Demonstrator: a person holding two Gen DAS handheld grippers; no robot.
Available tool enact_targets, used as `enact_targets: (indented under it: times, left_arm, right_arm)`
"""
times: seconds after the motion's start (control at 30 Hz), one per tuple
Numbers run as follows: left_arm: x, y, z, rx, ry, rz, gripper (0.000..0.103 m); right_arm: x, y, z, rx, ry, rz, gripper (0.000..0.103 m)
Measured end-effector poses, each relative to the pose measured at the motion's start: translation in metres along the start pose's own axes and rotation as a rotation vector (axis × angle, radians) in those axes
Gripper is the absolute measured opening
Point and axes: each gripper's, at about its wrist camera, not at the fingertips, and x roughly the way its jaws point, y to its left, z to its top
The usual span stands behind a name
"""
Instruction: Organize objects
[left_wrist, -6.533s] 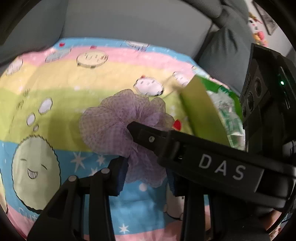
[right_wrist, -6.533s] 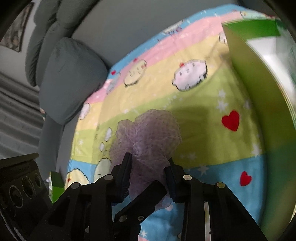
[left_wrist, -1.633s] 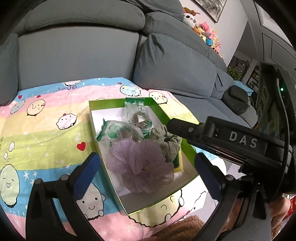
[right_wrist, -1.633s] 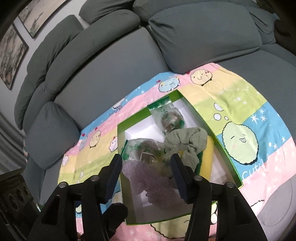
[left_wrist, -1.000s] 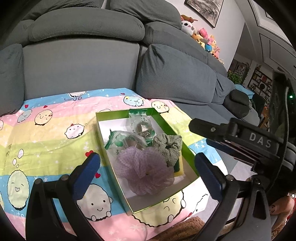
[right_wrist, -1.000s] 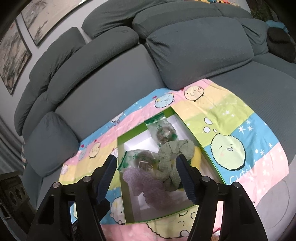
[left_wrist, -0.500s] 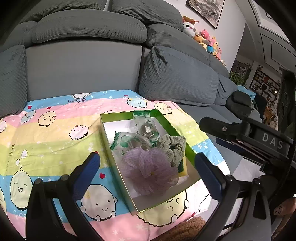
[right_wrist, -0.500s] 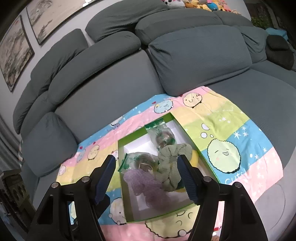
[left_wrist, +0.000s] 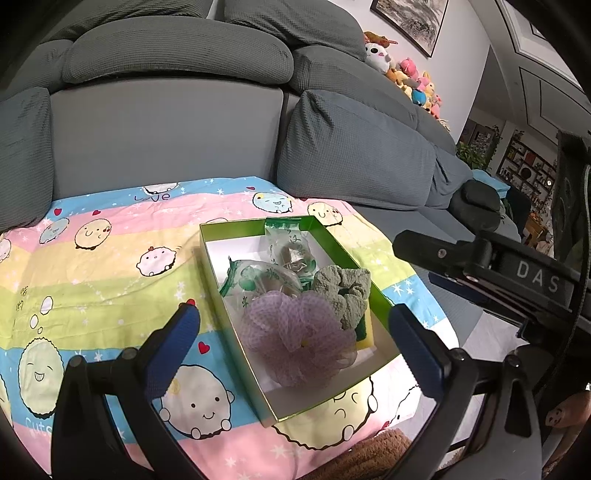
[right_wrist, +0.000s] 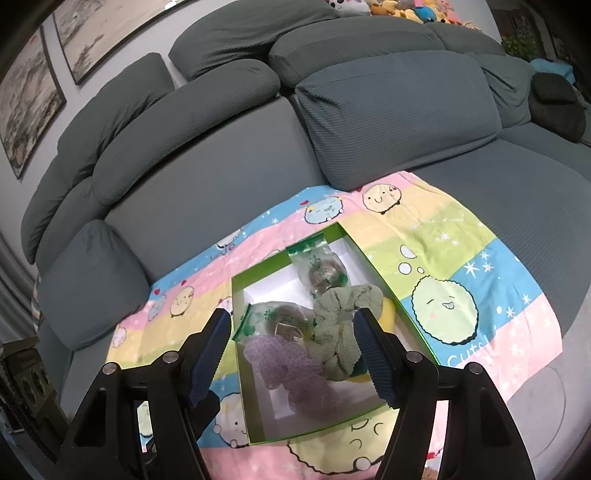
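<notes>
A green-walled open box (left_wrist: 213, 266) (right_wrist: 240, 334) lies on a pastel cartoon blanket (left_wrist: 99, 266) (right_wrist: 461, 258) spread over a grey sofa. Inside it lie a purple mesh pouf (left_wrist: 295, 332) (right_wrist: 284, 363), a green scrunchie (left_wrist: 343, 291) (right_wrist: 340, 321), two clear green-printed packets (left_wrist: 291, 247) (right_wrist: 321, 271) and a yellow sponge (right_wrist: 388, 308) under the scrunchie. My left gripper (left_wrist: 291, 332) hangs open above the box with nothing between its fingers. My right gripper (right_wrist: 291, 336) also stands open over the box, holding nothing; its body shows at the right of the left wrist view.
Grey sofa cushions (left_wrist: 351, 155) (right_wrist: 388, 110) rise behind the blanket. Plush toys (left_wrist: 413, 81) sit along the sofa top at the right. Framed pictures (right_wrist: 33, 92) hang on the wall. A brown fuzzy fabric (left_wrist: 369, 454) lies at the blanket's near edge.
Both grippers have drawn back and up from the box, so it looks smaller. Earlier the purple pouf lay on the blanket between the fingers; now it rests in the box.
</notes>
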Motion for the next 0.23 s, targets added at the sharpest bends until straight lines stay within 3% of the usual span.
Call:
enact_targets:
  times: [0.23]
  left_arm:
    - [-0.0004, 0.003, -0.0003, -0.009, -0.002, -0.01, 0.102]
  right_arm:
    - [0.0031, 0.001, 0.0006, -0.001, 0.006, -0.014, 0.07]
